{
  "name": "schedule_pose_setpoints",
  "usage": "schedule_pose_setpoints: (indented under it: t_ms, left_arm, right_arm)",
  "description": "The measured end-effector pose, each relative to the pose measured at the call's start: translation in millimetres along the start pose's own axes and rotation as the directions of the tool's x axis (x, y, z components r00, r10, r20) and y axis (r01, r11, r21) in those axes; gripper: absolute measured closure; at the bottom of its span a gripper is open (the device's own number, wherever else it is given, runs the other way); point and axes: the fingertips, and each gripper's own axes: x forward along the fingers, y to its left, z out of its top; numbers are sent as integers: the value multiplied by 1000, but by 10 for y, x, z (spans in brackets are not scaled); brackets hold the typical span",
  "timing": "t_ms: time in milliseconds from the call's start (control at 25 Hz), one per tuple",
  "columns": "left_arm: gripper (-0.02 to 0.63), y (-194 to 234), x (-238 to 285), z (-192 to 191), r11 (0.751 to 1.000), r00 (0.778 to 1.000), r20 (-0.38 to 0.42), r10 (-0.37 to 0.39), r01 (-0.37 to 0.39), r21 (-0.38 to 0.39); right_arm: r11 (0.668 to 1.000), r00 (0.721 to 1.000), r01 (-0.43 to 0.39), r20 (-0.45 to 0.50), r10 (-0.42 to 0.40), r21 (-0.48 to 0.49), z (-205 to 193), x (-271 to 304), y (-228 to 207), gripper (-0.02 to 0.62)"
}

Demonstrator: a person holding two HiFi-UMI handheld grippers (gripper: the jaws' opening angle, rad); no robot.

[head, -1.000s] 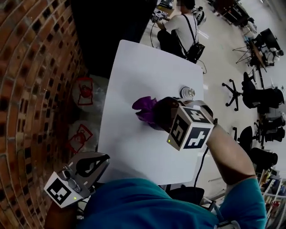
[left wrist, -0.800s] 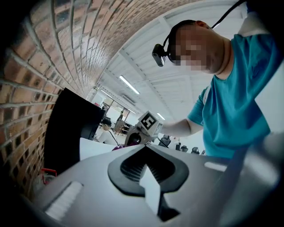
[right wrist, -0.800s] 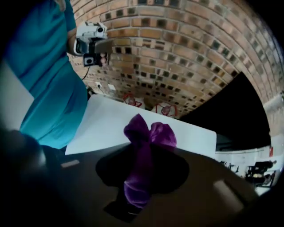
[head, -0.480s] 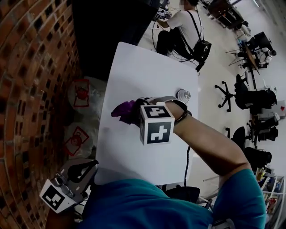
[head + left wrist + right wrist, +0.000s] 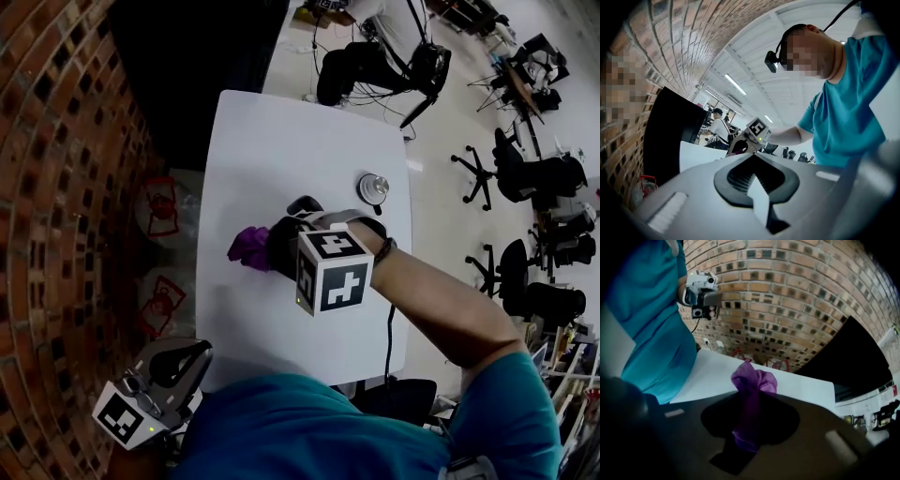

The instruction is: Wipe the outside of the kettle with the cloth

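As right hand-held gripper [image 5: 270, 247] pinches it, cloth [image 5: 753, 379] bunches just beyond jaws.

Purple cloth [image 5: 246, 246] in right gripper [image 5: 274, 247]

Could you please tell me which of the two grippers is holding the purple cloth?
The right gripper: its jaws pinch the purple cloth over the table, while the left gripper is shut on nothing.
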Motion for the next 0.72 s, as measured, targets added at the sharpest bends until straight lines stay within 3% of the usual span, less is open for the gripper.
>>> schedule_pose_setpoints:
  t_ms: [120,240,360,520,720]
  left_arm:
    - [604,-58,122,-11,1000,1000,-6,2,-2,-4]
    - [604,-99,192,-1,1000,1000,-16,-5,5,-7]
    - [604,-79,229,21,1000,1000,-27,-4,4,-15]
    - [604,-113,330,-4,1000,998,-55,-16,15,-21]
    - [604,-184,462,-63,1000,994,-110,-23,21,-16]
  right_arm:
    - [990,978,-40,206,11,134,77,-264,-100,506]
    - [954,898,-74,435,-62,290,7,-882,-355,506]
    - [894,850,-64,494,-184,443,-453,-1306,-647,506]
    - [798,814,-203,550,-183,567,-998,-1073,-600,506]
    - [702,671,-376,700,-243,604,-1314,-1023,-537,506]
